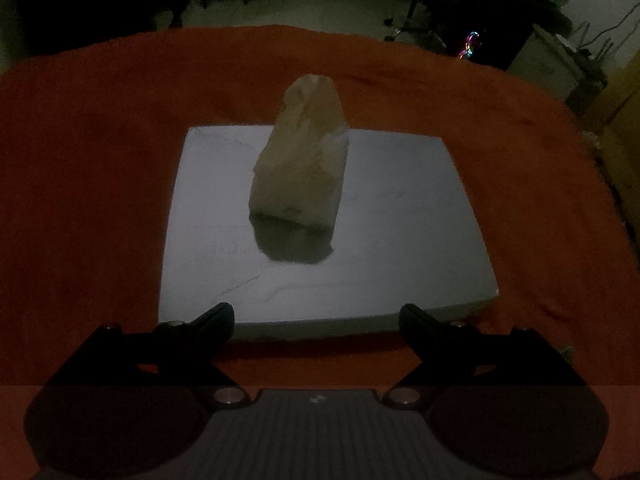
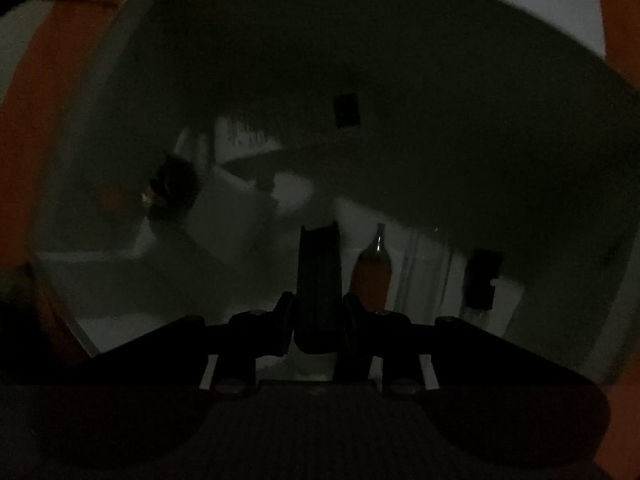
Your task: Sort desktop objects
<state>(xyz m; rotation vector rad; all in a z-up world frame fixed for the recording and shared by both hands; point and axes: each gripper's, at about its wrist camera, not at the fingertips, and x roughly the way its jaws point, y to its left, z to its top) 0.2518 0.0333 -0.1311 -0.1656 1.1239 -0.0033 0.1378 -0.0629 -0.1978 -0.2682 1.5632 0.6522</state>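
Observation:
In the left wrist view a pale, rough crystal-like stone (image 1: 300, 152) stands on a flat grey-white slab (image 1: 400, 240) that lies on an orange cloth (image 1: 80, 160). My left gripper (image 1: 316, 316) is open and empty at the slab's near edge, well short of the stone. In the right wrist view, which is very dark, my right gripper (image 2: 318, 312) is shut on a dark, flat, elongated object (image 2: 318, 272) that sticks forward between the fingers, held inside a pale storage box (image 2: 120, 320). I cannot tell what the dark object is.
Inside the box are a small bottle-shaped thing with orange content (image 2: 372, 272), a dark round item (image 2: 172, 188), a pale block (image 2: 232, 208) and a dark piece (image 2: 480, 280). The orange cloth (image 2: 40, 100) shows around the box. Dark room furniture (image 1: 500, 40) stands beyond the table.

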